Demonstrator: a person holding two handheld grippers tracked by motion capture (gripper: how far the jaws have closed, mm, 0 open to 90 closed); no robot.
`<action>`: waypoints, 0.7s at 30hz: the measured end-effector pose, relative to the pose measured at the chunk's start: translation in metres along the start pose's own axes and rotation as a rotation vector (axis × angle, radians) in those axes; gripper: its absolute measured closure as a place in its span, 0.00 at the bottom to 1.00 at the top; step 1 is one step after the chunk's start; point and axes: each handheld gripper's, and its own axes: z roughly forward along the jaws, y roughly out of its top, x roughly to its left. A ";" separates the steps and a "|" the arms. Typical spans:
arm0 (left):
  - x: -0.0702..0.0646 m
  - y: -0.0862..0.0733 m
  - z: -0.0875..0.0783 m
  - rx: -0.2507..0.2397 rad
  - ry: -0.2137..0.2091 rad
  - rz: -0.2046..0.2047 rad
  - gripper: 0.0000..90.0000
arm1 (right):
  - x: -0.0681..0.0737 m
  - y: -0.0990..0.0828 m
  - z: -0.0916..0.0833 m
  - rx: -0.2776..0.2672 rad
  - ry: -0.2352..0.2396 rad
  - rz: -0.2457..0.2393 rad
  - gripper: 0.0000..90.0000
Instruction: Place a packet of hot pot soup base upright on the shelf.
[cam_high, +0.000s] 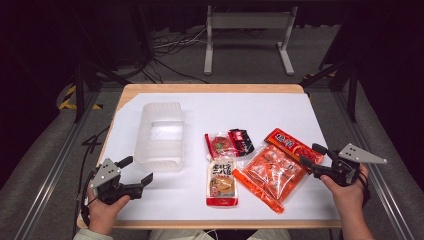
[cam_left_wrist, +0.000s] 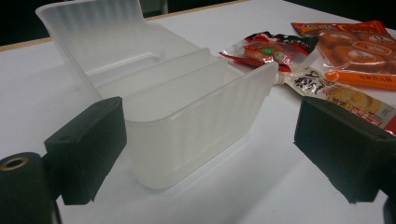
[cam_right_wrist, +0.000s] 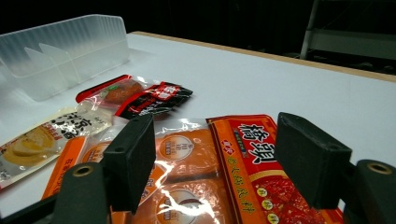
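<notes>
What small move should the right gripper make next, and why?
Probably lower the right gripper a little onto the near edge of the orange snack bag and close. Its jaws stand open with nothing between them, just above that bag, while the clear plastic box waits empty.
</notes>
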 end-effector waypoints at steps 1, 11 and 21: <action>0.000 0.000 0.000 0.003 0.000 -0.001 0.11 | -0.002 0.001 0.001 0.000 0.001 0.003 0.33; -0.002 -0.002 0.001 0.011 0.012 -0.011 0.10 | -0.020 0.004 0.012 0.021 -0.040 -0.010 0.35; 0.001 -0.004 0.001 0.021 0.016 -0.021 0.11 | -0.041 -0.001 0.019 0.134 -0.057 0.076 0.31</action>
